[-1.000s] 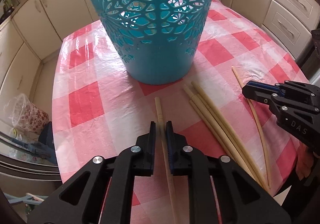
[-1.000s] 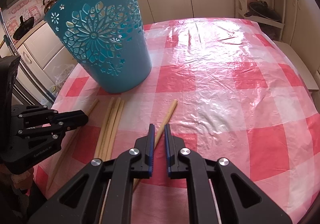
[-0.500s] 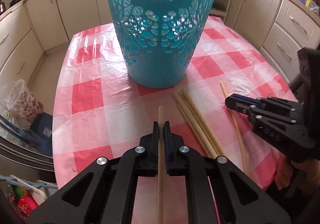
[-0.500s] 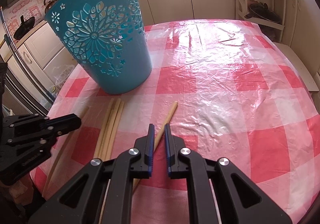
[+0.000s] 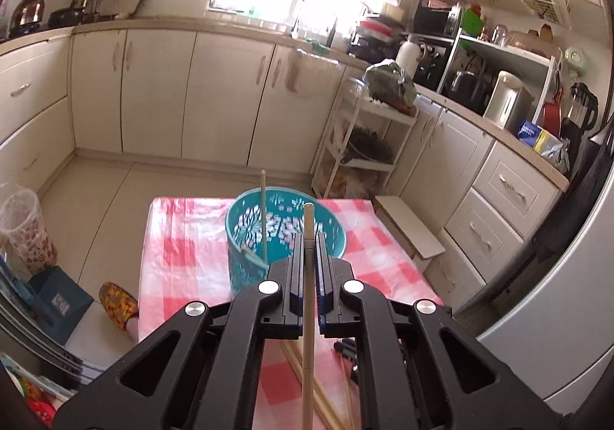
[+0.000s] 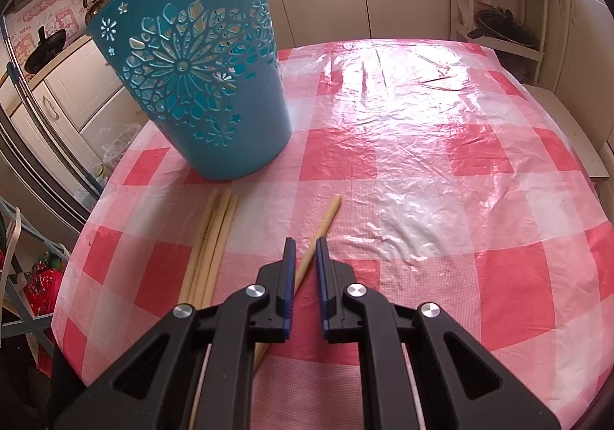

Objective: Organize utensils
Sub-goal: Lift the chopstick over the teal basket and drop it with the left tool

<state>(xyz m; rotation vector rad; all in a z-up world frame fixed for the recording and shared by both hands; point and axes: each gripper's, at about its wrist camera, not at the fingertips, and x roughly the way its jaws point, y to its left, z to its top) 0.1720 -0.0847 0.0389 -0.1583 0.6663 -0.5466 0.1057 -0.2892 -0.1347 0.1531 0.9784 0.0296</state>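
My left gripper (image 5: 307,238) is shut on a long wooden chopstick (image 5: 307,318) and holds it high above the table, its tip over the teal perforated basket (image 5: 245,268). One thin stick (image 5: 263,215) stands in the basket. My right gripper (image 6: 305,243) hovers low over the table with its jaws slightly apart, astride a single chopstick (image 6: 326,217) that lies on the cloth. A bundle of three chopsticks (image 6: 211,238) lies to its left, in front of the basket (image 6: 199,84).
The red and white checked plastic tablecloth (image 6: 441,146) covers the round table. Kitchen cabinets (image 5: 215,96) and a white rack (image 5: 368,146) stand beyond it. A slipper (image 5: 119,305) lies on the floor to the left.
My left gripper has lifted the chopstick off the table and risen well above the basket. My right gripper has stayed in place over the single chopstick.
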